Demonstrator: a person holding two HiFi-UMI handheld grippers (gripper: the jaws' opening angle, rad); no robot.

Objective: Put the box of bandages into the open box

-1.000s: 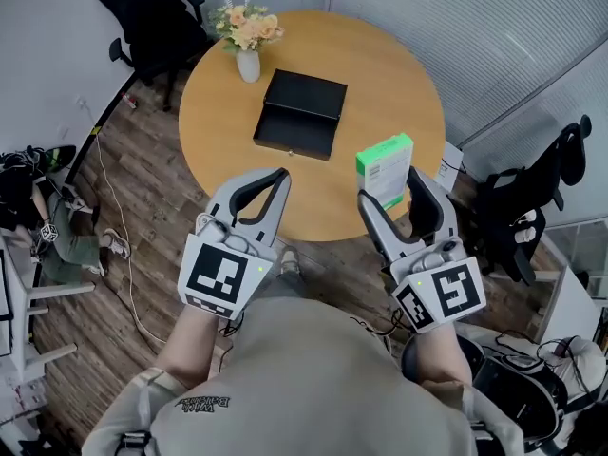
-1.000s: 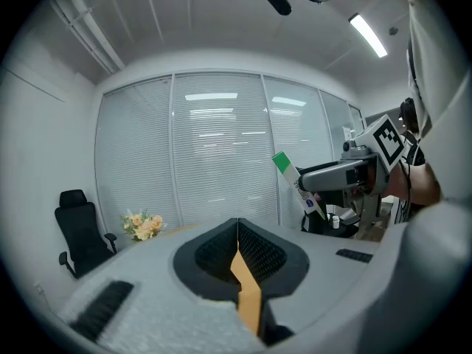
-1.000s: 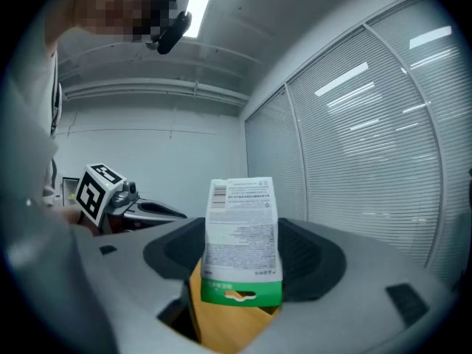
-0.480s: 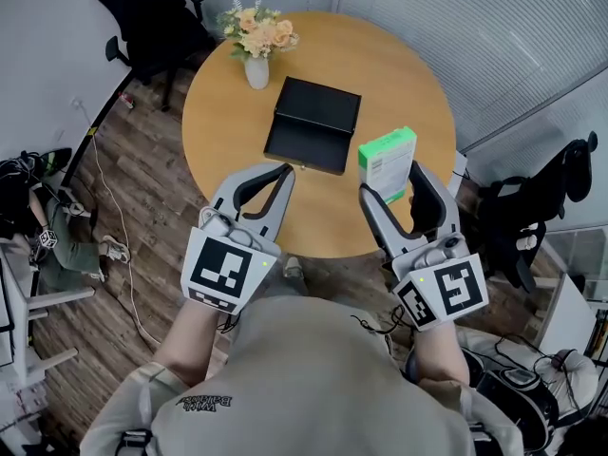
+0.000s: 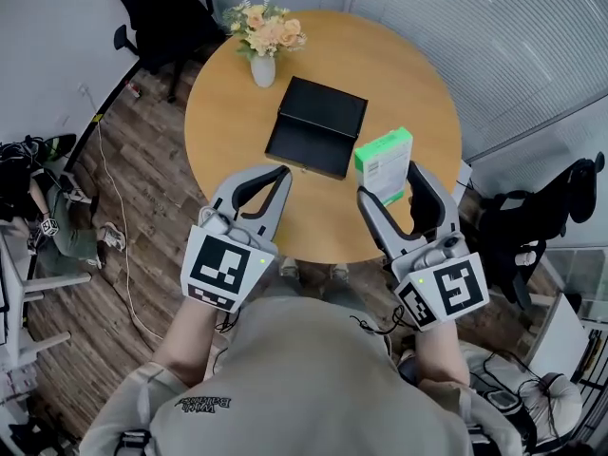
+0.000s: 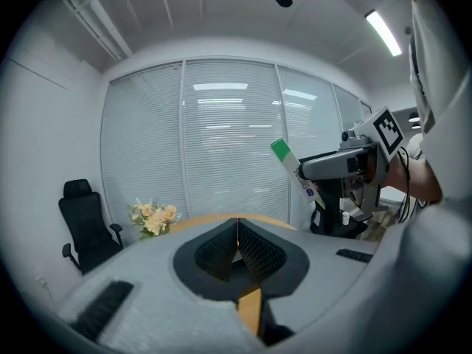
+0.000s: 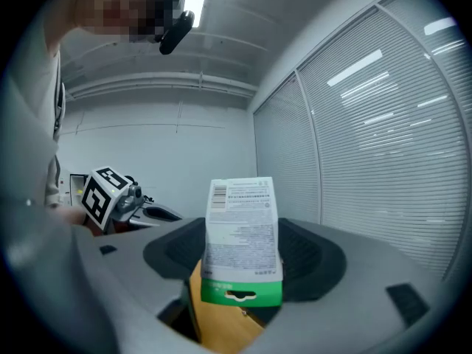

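Pointing lengthwise up the frame, the bandage box (image 5: 385,162) sits clamped in the right gripper (image 5: 392,184). The left gripper (image 5: 276,176) reaches alongside, jaws together, empty.

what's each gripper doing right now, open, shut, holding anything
Left gripper: fingers closed together, nothing between them.
Right gripper: closed on the box of bandages.

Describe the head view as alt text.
The right gripper holds a green-and-white bandage box upright, right of the open black box on the round table. The left gripper is shut and empty; a vase of flowers stands at the far edge.
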